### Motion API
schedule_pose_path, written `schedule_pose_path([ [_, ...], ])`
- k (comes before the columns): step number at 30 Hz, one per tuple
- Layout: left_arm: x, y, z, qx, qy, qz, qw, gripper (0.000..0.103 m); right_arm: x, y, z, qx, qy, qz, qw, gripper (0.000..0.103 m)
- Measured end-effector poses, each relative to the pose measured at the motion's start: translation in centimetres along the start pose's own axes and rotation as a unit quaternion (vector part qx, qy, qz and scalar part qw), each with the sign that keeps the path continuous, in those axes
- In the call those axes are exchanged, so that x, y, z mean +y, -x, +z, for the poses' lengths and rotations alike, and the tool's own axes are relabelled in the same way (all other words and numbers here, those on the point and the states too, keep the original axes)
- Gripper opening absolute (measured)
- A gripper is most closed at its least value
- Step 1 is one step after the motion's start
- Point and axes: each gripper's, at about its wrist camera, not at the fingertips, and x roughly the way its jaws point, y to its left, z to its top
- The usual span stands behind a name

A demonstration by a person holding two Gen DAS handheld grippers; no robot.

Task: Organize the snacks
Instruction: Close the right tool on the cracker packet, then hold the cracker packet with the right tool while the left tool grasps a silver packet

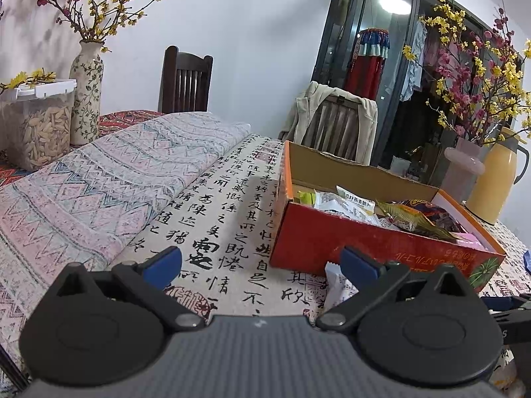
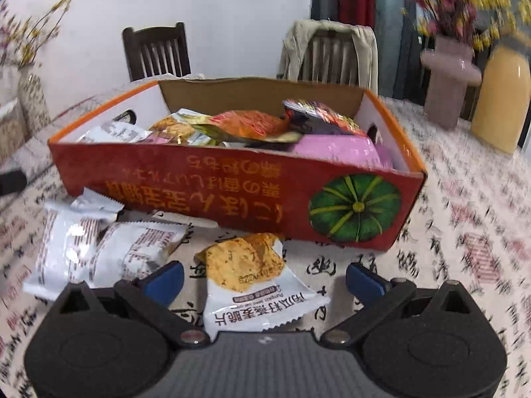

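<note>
Hovering with jaws spread wide, the right gripper [image 2: 264,280] gripping nothing, blue fingertips [image 2: 166,277] straddling a cracker packet [image 2: 255,282] lying flat on the calligraphy tablecloth [image 2: 464,232]. Sitting at twelve o'clock from it, just beyond the packet, the red box [image 2: 205,179] heaped with snacks; lying at ten o'clock, two white packets [image 2: 96,245]. Likewise gaping and empty, the left gripper [image 1: 262,265], the box [image 1: 332,235] at one o'clock.
</note>
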Motion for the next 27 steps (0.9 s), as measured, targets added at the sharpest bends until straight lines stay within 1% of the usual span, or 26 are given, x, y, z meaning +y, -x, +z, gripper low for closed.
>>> schedule_pose_path([
  [3,0.0,-0.1,0.0,0.000,0.000,0.001,1.0000,0.103,0.1,0.0,-0.1,0.000,0.003,-0.002,1.000,0.103],
  [6,0.0,-0.1,0.0,0.001,0.001,0.003,1.0000,0.103,0.0,-0.1,0.0,0.004,0.009,0.007,1.000,0.103],
  [7,0.0,-0.1,0.0,0.001,0.002,0.003,1.0000,0.103,0.0,0.0,0.0,0.002,0.006,0.009,1.000,0.101],
  [8,0.0,-0.1,0.0,0.002,0.002,0.003,1.0000,0.103,-0.2,0.1,0.1,-0.003,0.004,0.008,1.000,0.095],
  [9,0.0,-0.1,0.0,0.002,0.002,0.003,1.0000,0.103,-0.2,0.3,0.0,-0.011,0.001,0.005,1.000,0.079],
  [10,0.0,-0.1,0.0,0.002,0.002,0.003,1.0000,0.103,-0.3,0.6,-0.1,-0.018,0.000,0.006,1.000,0.058],
  [11,0.1,-0.1,0.0,0.000,0.003,0.003,1.0000,0.103,-0.3,0.9,-0.2,-0.022,0.000,0.011,1.000,0.047],
  [13,0.1,-0.1,0.0,-0.001,0.006,0.004,1.0000,0.103,-0.4,1.8,-0.4,-0.032,-0.002,0.014,0.999,0.044],
  [17,0.1,-0.1,0.0,0.000,0.007,0.005,1.0000,0.103,-0.3,3.8,-1.6,-0.071,0.002,-0.008,0.997,0.044],
  [22,0.1,-0.1,0.0,0.001,0.006,0.005,1.0000,0.103,-1.8,6.7,-3.2,-0.118,-0.031,-0.025,0.992,0.044],
  [24,0.1,-0.1,0.0,0.001,0.006,0.006,1.0000,0.103,-2.7,7.0,-3.8,-0.125,-0.054,-0.025,0.990,0.044],
  [27,0.0,-0.2,0.0,0.002,0.004,0.009,0.9999,0.103,-4.1,6.9,-4.1,-0.116,-0.092,-0.011,0.989,0.044],
])
